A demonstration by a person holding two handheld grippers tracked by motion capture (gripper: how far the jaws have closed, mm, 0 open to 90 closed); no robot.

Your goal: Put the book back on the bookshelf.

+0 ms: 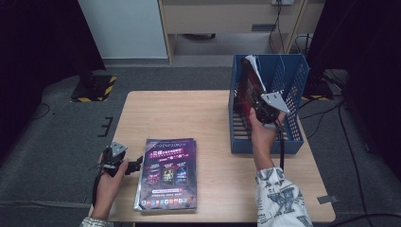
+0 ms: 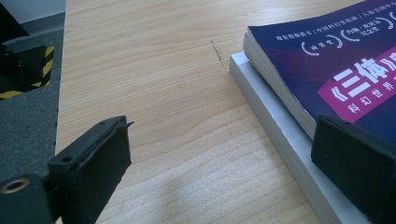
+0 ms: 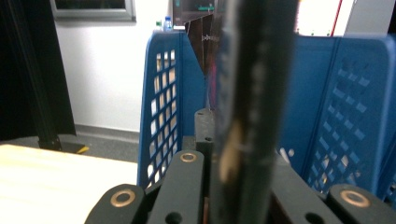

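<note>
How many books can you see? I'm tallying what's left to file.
3. Two lie stacked flat on the table: the purple book on top of a grey book. A third book stands in the blue crate, clamped by the right gripper. Others may hide inside.
</note>
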